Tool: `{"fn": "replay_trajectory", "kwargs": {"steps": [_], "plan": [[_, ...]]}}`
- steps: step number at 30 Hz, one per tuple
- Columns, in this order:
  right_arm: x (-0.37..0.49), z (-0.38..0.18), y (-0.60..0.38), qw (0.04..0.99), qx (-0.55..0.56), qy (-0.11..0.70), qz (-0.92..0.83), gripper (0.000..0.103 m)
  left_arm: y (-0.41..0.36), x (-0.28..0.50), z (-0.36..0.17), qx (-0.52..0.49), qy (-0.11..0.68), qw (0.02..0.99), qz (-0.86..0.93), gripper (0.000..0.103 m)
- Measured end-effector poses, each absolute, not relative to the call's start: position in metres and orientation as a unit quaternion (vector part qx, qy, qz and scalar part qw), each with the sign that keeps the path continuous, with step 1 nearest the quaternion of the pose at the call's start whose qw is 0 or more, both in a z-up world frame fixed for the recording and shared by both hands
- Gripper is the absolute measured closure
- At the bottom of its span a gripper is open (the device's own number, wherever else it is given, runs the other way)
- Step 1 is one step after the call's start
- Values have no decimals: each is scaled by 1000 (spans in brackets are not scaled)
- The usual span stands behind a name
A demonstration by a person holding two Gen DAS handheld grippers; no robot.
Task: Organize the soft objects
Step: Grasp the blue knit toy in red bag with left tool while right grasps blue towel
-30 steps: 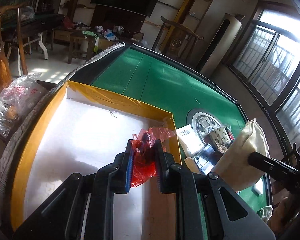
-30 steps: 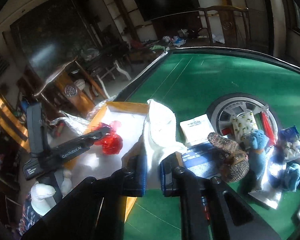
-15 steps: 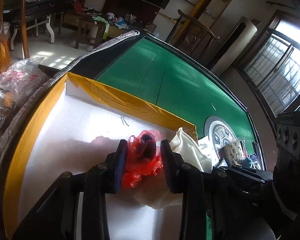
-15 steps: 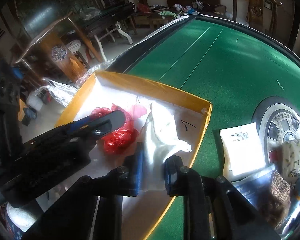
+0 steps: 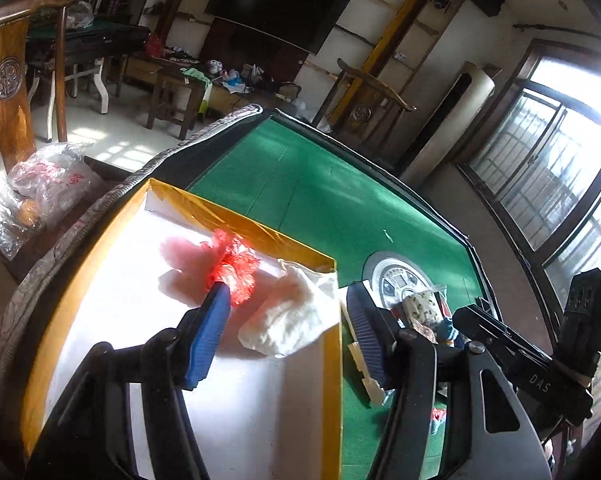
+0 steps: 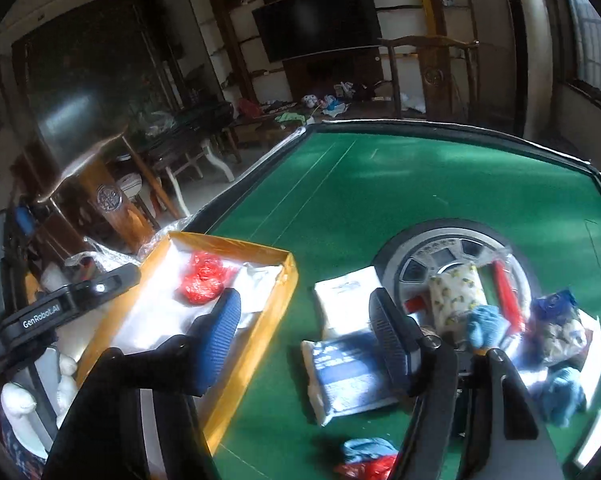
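Now both my tools, left [image 5: 288, 320] and right [image 6: 304, 332], are opening empty; red bag [image 5: 234, 270] and white cloth [image 5: 296, 320] lie in the box [image 5: 336, 360], so next I pick from the tabletop [image 6: 380, 184] pile.

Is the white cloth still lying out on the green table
No, the white cloth lies inside the yellow box, beside the red plastic bag.

Right gripper [image 6: 304, 320] opening, empty; red bag [image 6: 202, 278], white cloth [image 6: 258, 284] in box [image 6: 276, 304].
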State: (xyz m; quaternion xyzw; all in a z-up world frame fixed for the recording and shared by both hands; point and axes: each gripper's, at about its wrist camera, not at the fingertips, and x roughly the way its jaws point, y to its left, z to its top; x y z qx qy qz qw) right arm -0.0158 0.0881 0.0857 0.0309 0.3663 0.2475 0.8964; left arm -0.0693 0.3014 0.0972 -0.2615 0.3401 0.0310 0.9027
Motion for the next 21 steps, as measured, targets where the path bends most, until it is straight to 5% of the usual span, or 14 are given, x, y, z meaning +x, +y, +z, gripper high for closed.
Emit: {"fn": "replay_trajectory", "kwargs": {"steps": [8,21], "plan": [[-36,49,-22,908,94,375,162,41,196,-92,114,-169,339,925,-38,33],[-44,37,-100,909,174,355,130,41,57,-62,37,-77,439,894,-37,32]]}}
